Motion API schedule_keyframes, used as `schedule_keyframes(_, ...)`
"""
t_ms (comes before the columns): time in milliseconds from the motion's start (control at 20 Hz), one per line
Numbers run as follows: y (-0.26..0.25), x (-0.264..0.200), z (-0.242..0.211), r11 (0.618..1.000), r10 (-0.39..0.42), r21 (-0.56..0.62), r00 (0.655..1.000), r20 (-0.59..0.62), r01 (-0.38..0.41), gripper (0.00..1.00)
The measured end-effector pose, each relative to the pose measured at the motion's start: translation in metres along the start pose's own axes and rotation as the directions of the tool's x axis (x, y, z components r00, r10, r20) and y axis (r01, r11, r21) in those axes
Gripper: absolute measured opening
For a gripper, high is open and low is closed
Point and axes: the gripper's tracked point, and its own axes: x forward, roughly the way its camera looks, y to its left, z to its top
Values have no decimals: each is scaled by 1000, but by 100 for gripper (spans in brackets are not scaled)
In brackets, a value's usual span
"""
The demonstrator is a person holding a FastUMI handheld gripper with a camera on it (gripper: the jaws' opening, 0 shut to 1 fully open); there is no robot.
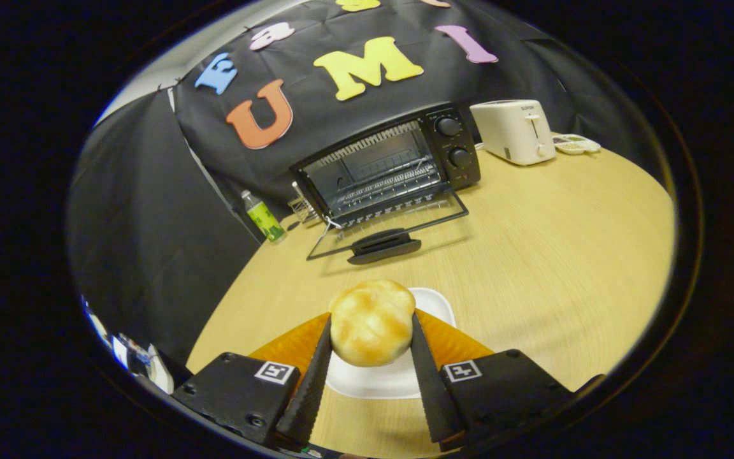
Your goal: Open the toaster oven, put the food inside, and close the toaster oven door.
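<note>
The hand-held gripper holds one round bread roll between its two fingers, both pressing on its sides, above a white plate on the counter. Beyond them stands one toaster oven with its door folded down open and a wire rack inside. One white toaster stands beside it, and one green bottle on the other side

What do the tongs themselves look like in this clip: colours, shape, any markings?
The tongs have two long, narrow black fingers with ridged inner faces, backed by orange pieces. Each finger sits on a boxy black block with screws, and each block bears a square black-and-white marker.
</note>
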Motion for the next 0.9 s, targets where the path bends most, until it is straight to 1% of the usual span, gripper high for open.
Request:
schedule_keyframes(250,29,12,39,997,62,35,995,84,-65,70)
schedule_keyframes(450,55,37,70,984,131,98,980,148,-146,70)
schedule_keyframes(600,56,65,93,984,128,102,976,174,-147,70)
schedule_keyframes(700,54,89,110,981,120,130,974,191,-146,70)
schedule_keyframes(750,52,102,118,979,108,151,976,191,-138,70)
schedule_keyframes(800,48,116,123,982,88,149,979,184,-116,70)
schedule_keyframes(900,44,143,136,985,70,141,979,192,-98,70)
